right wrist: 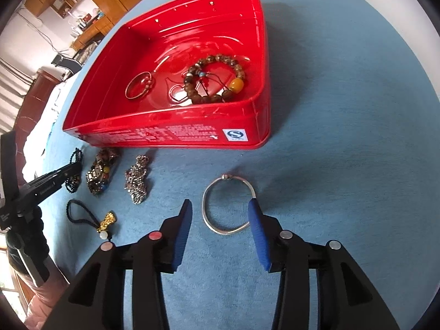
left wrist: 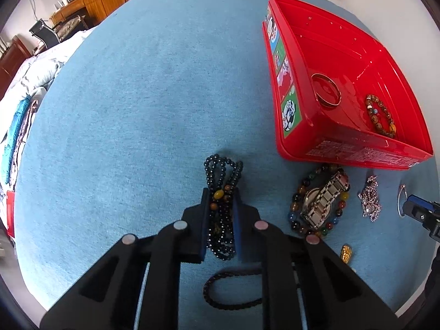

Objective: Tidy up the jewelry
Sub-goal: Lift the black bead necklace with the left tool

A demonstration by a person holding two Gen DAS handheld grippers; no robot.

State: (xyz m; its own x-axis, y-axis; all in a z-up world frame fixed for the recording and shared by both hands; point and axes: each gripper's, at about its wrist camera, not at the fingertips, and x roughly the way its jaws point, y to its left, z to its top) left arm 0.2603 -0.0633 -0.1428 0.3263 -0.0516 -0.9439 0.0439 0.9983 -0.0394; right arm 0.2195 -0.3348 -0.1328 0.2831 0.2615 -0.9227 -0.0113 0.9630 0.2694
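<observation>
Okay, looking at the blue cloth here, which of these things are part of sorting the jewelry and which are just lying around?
Part of the job:
- red tin
- black bead strand, left gripper shut on it
- silver bangle, right gripper open around it
- watch
- rhinestone chain
- gold charm

Just lying about:
- bedding
- wooden desk

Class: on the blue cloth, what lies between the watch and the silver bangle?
A silver chain necklace, heaped, lies between the watch and the silver bangle; the right wrist view shows it.
</observation>
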